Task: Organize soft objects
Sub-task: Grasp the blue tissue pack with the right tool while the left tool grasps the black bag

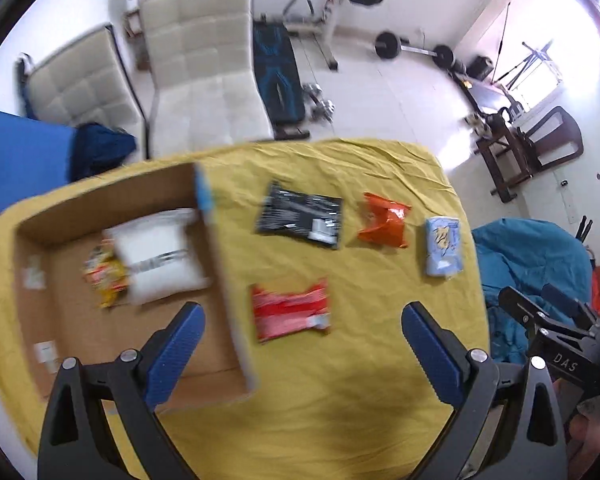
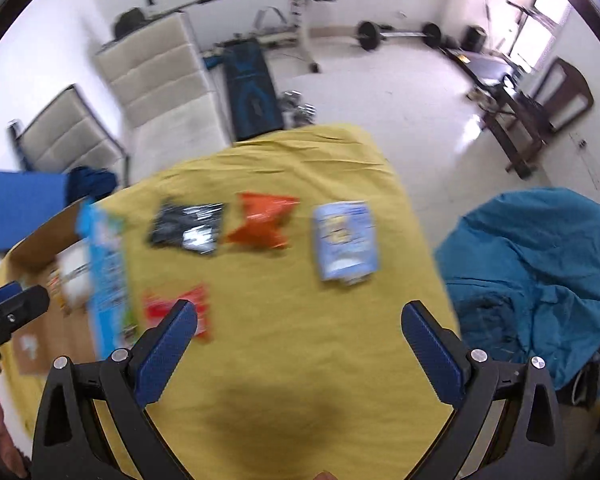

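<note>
- The left gripper (image 1: 302, 322) hangs above the near side of a table under a yellow cloth (image 1: 340, 380); its blue-padded fingers (image 1: 176, 348) are spread wide and nothing sits between them.
- The right gripper (image 2: 300, 320) is likewise spread wide and empty, hovering over bare yellow cloth — its own camera shows the left finger pad in front of one corner of the red packet (image 2: 180, 308).
- A cardboard box (image 1: 112, 344) lies open on the left part of the table, its right wall printed in blue.
- Inside the box, toward its far end, rests a white pouch (image 1: 160, 256), and touching its left edge is a small yellow and red packet (image 1: 106, 274).
- Just right of the box wall, on the cloth, lies the red packet (image 1: 290, 312).
- Farther back sits a row of three, each apart from its neighbour: a black packet (image 1: 300, 216), an orange packet (image 1: 384, 220) and, rightmost, a pale blue pack (image 1: 443, 246).
- In the left camera the right gripper's black frame shows at the right edge — beside a heap of teal fabric (image 1: 536, 264) off the table.
- Both views are blurred, so the print on the packets cannot be read.
</note>
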Tool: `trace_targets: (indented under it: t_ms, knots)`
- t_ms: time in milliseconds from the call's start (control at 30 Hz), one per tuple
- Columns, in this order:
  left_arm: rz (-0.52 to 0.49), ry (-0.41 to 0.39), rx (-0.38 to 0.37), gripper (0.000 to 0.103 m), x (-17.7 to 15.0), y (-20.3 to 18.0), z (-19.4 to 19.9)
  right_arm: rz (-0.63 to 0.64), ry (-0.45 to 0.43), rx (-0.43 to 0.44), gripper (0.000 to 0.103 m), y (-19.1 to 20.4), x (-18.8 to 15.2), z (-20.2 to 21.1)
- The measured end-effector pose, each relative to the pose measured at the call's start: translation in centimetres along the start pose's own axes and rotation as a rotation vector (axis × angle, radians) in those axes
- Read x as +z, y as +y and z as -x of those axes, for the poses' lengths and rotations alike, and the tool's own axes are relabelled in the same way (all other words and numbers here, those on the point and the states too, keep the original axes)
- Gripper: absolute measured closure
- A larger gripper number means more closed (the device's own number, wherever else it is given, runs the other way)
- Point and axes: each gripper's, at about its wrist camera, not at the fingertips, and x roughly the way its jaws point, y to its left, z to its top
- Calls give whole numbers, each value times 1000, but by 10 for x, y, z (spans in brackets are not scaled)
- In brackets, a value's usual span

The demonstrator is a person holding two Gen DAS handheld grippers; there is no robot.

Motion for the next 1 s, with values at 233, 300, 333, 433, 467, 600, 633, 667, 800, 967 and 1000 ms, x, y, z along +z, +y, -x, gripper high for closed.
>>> trace_targets:
  t_ms: [233, 300, 333, 433, 467, 600, 633, 667, 800, 967, 1000]
  knots:
    - [220, 183, -46, 2, 70, -8, -116, -139, 140, 24, 0, -73, 51, -107]
    - [298, 218, -41, 2, 83, -2, -144, -181, 184, 36, 0, -82, 59, -140]
    - [322, 234, -33, 6, 88, 0, -153, -193, 197, 40, 0, -80, 59, -154]
    - [430, 296, -32, 12, 97, 13, -191, -211, 231, 40, 0, -82, 63, -189]
    - [465, 316, -33, 12, 98, 18, -203, -213, 238, 41, 0, -82, 64, -197]
    - [601, 355, -25, 12, 100, 36, -231, -209, 247, 44, 0, -80, 65, -218]
    - [636, 358, -26, 12, 101, 40, -235, -204, 246, 41, 0, -79, 66, -221]
    - [680, 367, -13, 12, 100, 46, -241, -201, 245, 39, 0, -78, 67, -224]
    - [748, 418, 29, 11, 100, 53, -260, -191, 259, 34, 0, -71, 75, -236]
    - [722, 432, 90, 11, 104, 50, -270, -157, 277, 26, 0, -66, 78, -245]
    - [696, 427, 102, 12, 105, 47, -271, -148, 290, 29, 0, -65, 77, -248]
